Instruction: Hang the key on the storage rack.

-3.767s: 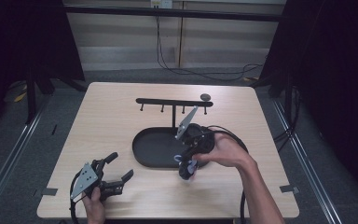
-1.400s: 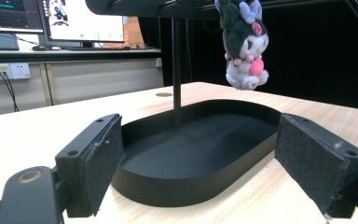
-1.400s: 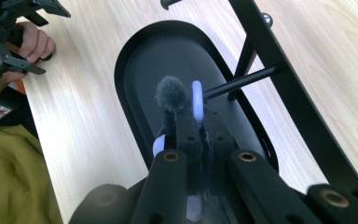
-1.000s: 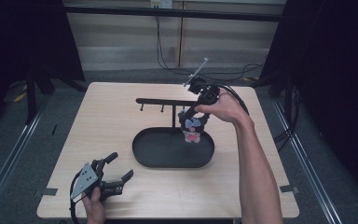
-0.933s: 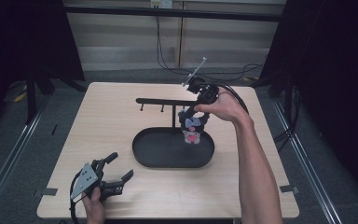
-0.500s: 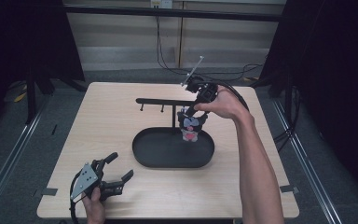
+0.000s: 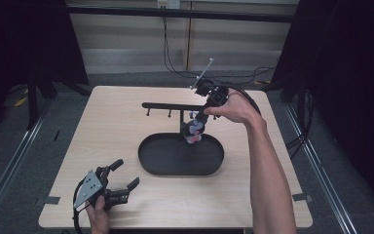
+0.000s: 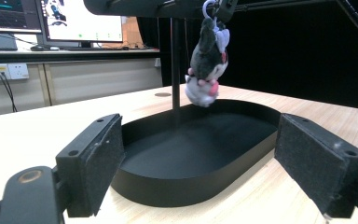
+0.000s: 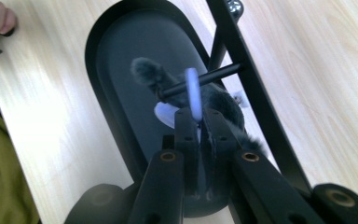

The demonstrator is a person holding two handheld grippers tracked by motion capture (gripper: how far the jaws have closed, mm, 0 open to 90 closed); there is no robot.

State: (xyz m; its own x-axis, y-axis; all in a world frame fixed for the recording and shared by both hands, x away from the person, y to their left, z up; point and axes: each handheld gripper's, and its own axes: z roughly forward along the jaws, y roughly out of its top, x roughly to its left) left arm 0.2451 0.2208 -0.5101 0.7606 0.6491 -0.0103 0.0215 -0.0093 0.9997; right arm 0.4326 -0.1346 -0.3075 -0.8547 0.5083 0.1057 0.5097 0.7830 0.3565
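A small dark grey and white plush toy (image 7: 193,131) hangs by its pale ring (image 9: 193,91) over the far end of the black oval tray (image 7: 151,163). My right gripper (image 7: 200,116) is shut on that ring, which sits around a thin peg (image 9: 216,74) of the black rack's bar (image 7: 165,106). From the left gripper view the plush toy (image 8: 207,65) dangles beside the rack's post (image 8: 175,60). My left gripper (image 7: 121,179) rests open near the table's front left corner, its pads (image 8: 93,156) wide apart and aimed at the tray (image 8: 191,196).
The rack's bar (image 9: 254,95) runs across the table behind the tray, with more pegs (image 7: 148,112) toward its left end. A cable (image 7: 246,97) trails from the right gripper. Bare wooden tabletop (image 7: 107,126) lies left of the tray.
The right gripper carried the plush toy from the tray's near right side up to the rack, then edged closer to the bar. The left gripper stayed still.
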